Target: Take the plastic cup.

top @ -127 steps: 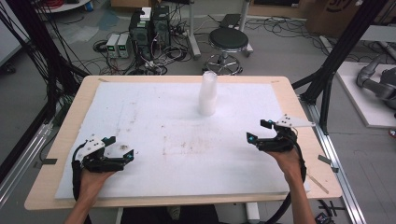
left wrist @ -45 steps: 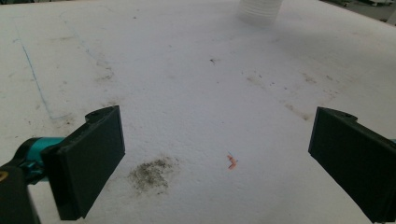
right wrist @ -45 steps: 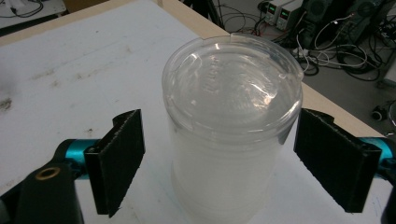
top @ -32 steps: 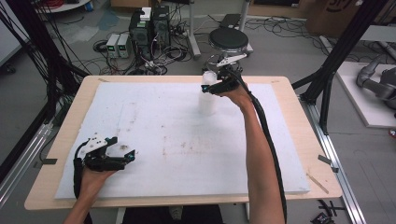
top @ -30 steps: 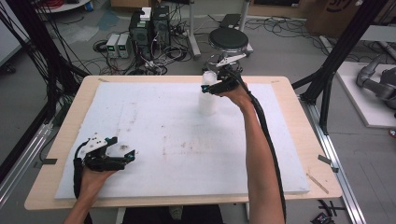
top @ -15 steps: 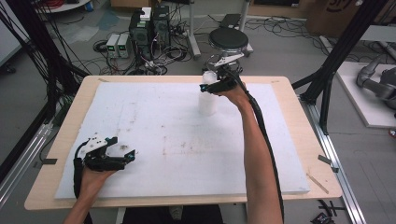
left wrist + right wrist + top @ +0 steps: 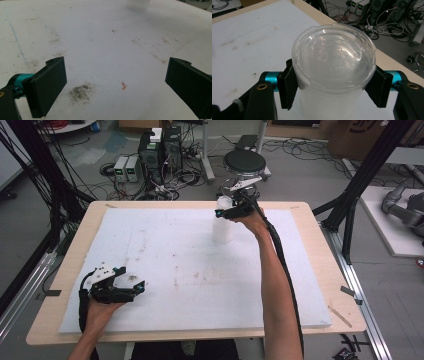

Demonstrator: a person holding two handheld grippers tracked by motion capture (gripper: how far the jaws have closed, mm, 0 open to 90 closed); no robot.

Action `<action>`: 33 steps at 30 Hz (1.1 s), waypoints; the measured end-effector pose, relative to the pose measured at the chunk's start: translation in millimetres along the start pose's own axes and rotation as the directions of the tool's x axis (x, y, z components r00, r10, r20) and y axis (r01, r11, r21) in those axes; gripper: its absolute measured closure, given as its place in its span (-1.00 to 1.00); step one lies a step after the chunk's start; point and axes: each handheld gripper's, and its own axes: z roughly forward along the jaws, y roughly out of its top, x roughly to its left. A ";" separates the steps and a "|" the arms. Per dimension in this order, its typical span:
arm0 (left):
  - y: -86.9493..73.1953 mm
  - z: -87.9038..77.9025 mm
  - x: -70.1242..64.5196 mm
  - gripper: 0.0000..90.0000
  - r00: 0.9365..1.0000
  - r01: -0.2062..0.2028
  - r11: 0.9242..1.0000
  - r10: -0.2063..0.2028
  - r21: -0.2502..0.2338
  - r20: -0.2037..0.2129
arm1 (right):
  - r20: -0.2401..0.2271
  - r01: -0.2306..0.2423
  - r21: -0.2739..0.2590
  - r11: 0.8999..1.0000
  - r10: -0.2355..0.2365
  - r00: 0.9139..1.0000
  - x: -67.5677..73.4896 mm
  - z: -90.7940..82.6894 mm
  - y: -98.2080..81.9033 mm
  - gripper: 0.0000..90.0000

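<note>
Cluttered workshop floor, with cables, power supplies and a black stool, lies beyond a wooden surface [image 7: 320,270] covered by a stained white foam sheet [image 7: 175,265]. At the far edge of that sheet, the right tool [image 7: 334,87] has its two black jaws set on either side of a clear, tall, round plastic container with a snap-on lid [image 7: 333,67], just beneath the lid's rim. The jaws have just been closing, and in the right gripper view the pads meet the container's wall on both sides, so I judge it gripped rather than merely bracketed. The container stands upright on the foam, its long axis vertical, and the tool comes at it from the side and slightly above; in the high view the right tool [image 7: 235,211] sits at the container's [image 7: 222,227] top. A straight lift along that vertical axis looks like the coming move, and the grip just under the rim should keep the container from slipping down.

Well away from the container, at the near edge of the foam, the left tool [image 7: 116,287] rests with its jaws spread wide over bare foam [image 7: 115,70], holding nothing; the container's base [image 7: 138,4] shows far ahead of it. The right hand is plainly the nearer one.
</note>
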 end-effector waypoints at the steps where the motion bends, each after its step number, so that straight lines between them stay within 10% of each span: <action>1: 0.0 0.1 -0.1 -0.92 1.000 0.002 1.000 -0.002 -0.001 0.000 | 0.000 0.000 0.000 1.000 0.000 1.000 0.0 0.0 0.0 -0.22; 22: 0.2 0.6 -0.2 -0.92 1.000 -0.001 1.000 0.001 0.005 0.003 | 0.018 0.007 -0.038 0.999 -0.006 1.000 2.4 -15.3 12.7 -0.20; 33: -0.1 0.8 -1.0 -0.92 1.000 0.000 1.000 0.000 -0.003 -0.002 | 0.051 0.035 -0.114 0.993 -0.030 0.998 9.2 -54.6 60.3 -0.17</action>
